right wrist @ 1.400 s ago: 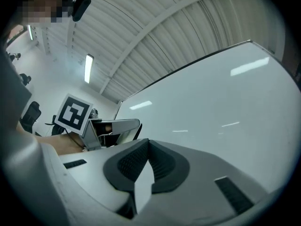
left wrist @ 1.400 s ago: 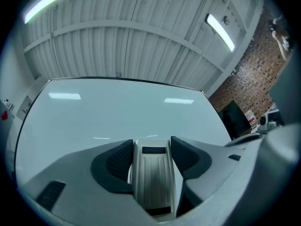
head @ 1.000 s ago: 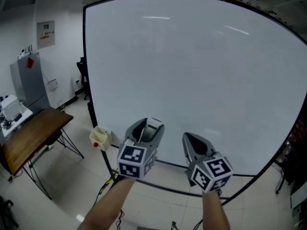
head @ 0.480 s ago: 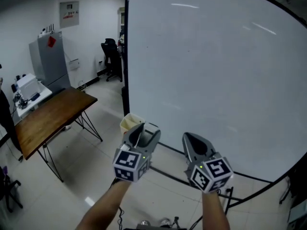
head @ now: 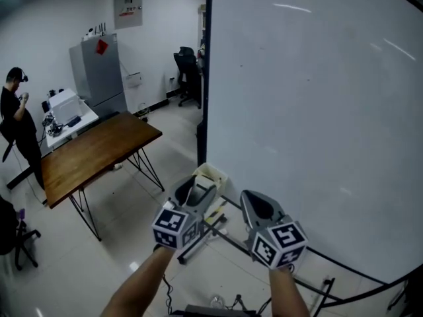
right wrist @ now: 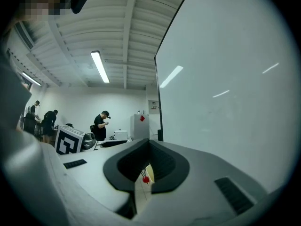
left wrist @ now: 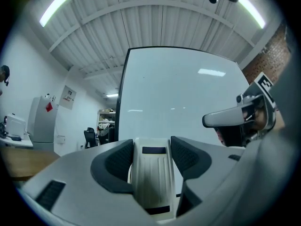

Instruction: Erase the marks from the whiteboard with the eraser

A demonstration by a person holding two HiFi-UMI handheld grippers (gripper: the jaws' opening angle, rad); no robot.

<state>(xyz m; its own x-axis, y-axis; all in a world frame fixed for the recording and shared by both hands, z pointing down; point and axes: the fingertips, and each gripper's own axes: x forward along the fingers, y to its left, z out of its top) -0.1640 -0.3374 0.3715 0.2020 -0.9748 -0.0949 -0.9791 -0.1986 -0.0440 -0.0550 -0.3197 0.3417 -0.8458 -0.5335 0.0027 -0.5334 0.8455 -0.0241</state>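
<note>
The whiteboard (head: pixel 317 111) fills the right of the head view, and I see no marks on the part that shows. My left gripper (head: pixel 200 183) is shut on a white ribbed eraser (head: pixel 199 194), low in front of the board's left bottom corner. In the left gripper view the eraser (left wrist: pixel 151 173) sits upright between the dark pads (left wrist: pixel 115 161), facing the whiteboard (left wrist: pixel 183 93). My right gripper (head: pixel 255 201) hangs beside it, shut and holding nothing. In the right gripper view its pads (right wrist: pixel 164 166) meet at the tips, with the whiteboard (right wrist: pixel 225 79) to the right.
A cream box (head: pixel 211 176) hangs at the board's lower left corner, above the black stand legs (head: pixel 310 279). A wooden table (head: pixel 92 154) stands at left, with a grey cabinet (head: pixel 99 71), an office chair (head: pixel 188 65) and a person (head: pixel 16 114) behind it.
The board's left edge has slid to the right in the head view, and the table and room at left have come into view. Both grippers sit slightly lower, the eraser still held.
</note>
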